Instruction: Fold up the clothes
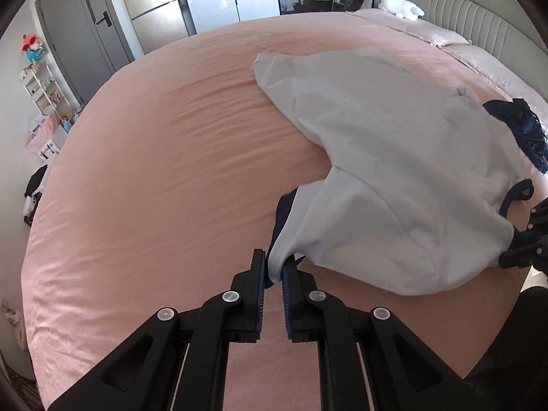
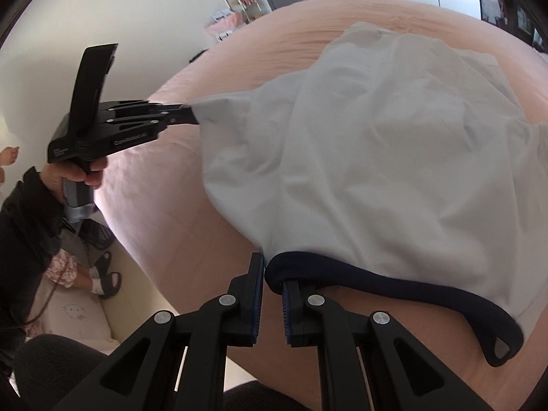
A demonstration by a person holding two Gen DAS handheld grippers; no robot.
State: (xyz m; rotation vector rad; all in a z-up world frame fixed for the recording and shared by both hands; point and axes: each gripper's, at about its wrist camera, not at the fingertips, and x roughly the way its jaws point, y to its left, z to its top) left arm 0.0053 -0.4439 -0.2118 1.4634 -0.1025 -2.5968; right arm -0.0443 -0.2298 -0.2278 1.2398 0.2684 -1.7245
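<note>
White cotton-like shirt (image 1: 394, 171) with navy collar trim (image 2: 394, 291), spread over pink bedsheet (image 1: 154, 188), near edge lifted off it.

Left side: left gripper (image 1: 274, 274), jaws narrow, pinching a bunched corner of shirt. Only a small tuck of cloth between pads (image 1: 287, 274). Risk: slip-out if pulled sideways; bite shallow, fabric smooth.

Centre: cloth slack and creased between the two grips. Risk: uneven tension from unequal lift, crooked crease, layers dragged out of line. Sleeve or hem lying under body not discernible.

Right side: right gripper (image 2: 272, 274), jaws narrow, clamped at navy collar trim. Risk: thick trim rolling out of pads; collar stretched by hard pull.

Far right: dark garment (image 1: 527, 133) just beside shirt. Risk: snagged or swept along when shirt carried over.
</note>
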